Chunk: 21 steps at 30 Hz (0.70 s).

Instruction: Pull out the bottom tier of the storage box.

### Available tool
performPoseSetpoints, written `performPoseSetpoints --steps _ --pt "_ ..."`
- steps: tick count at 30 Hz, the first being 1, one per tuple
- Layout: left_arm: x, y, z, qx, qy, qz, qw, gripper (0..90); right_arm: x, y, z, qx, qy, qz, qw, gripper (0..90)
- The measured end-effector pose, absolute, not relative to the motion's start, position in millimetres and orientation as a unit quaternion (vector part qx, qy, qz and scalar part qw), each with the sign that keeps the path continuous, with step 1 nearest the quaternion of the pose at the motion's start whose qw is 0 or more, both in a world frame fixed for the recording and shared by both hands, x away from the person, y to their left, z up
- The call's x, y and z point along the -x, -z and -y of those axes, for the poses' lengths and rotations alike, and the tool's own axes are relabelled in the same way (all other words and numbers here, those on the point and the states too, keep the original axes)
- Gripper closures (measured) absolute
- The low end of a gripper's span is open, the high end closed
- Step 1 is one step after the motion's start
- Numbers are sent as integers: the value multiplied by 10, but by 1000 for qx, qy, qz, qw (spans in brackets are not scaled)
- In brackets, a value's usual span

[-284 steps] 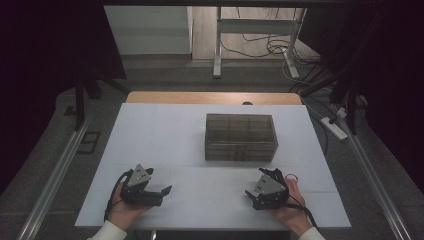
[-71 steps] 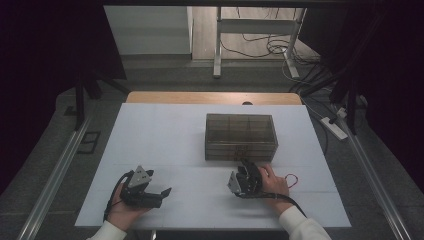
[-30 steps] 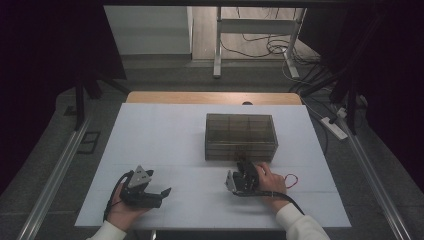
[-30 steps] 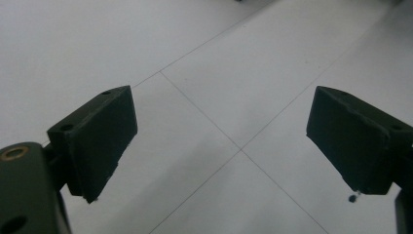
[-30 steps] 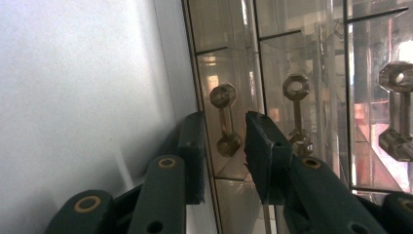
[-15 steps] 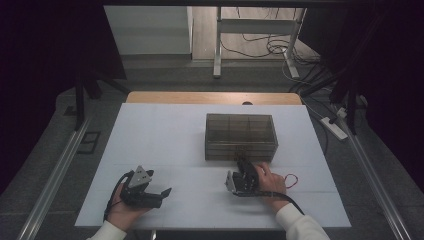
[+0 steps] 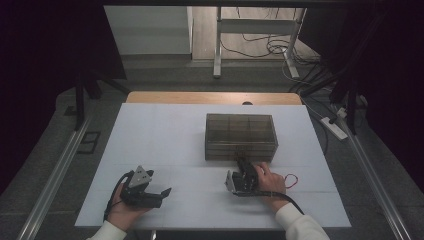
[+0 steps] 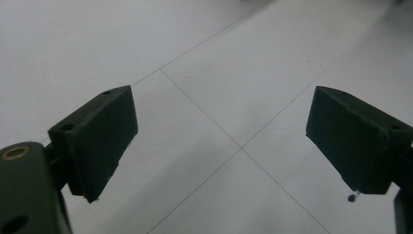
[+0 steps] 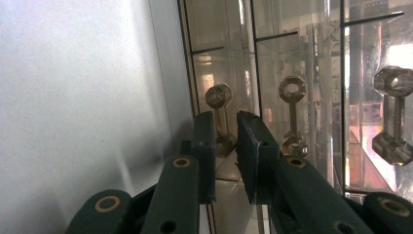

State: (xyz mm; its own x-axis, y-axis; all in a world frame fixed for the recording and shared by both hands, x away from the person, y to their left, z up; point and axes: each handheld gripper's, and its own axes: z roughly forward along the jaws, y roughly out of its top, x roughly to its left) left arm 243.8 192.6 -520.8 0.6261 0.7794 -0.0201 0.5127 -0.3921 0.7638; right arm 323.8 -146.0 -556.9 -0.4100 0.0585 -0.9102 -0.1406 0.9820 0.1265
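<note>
High view: white table (image 7: pixel 165 135), grey floor; left gripper (image 7: pixel 156 192) spread wide, right gripper (image 7: pixel 243 165) nearly closed at drawer handle (image 9: pixel 220 117).

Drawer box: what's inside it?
The box is smoky see-through plastic with dividers. In the right gripper view three drawer handles show on its front, the right gripper closing around one. Glare and tint hide any contents.

Hidden and cut-off parts at the drawer box

Right gripper (image 9: pixel 226 127): jaw tips cover the lower part of the leftmost drawer handle (image 9: pixel 220 105); contact cannot be told. Third handle (image 9: pixel 395 116), to its right, cut by the frame edge. Box (image 7: pixel 241 136) contents unreadable through tinted walls. Left gripper (image 8: pixel 224 141): body cropped below.
</note>
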Motion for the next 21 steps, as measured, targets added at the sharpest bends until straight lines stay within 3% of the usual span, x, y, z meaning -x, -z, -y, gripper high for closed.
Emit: performPoseSetpoints --steps 21 --pt "-2430 5203 -1933 -816 -175 -395 384 107 -3192 5563 1468 22 -99 -832 546 779"
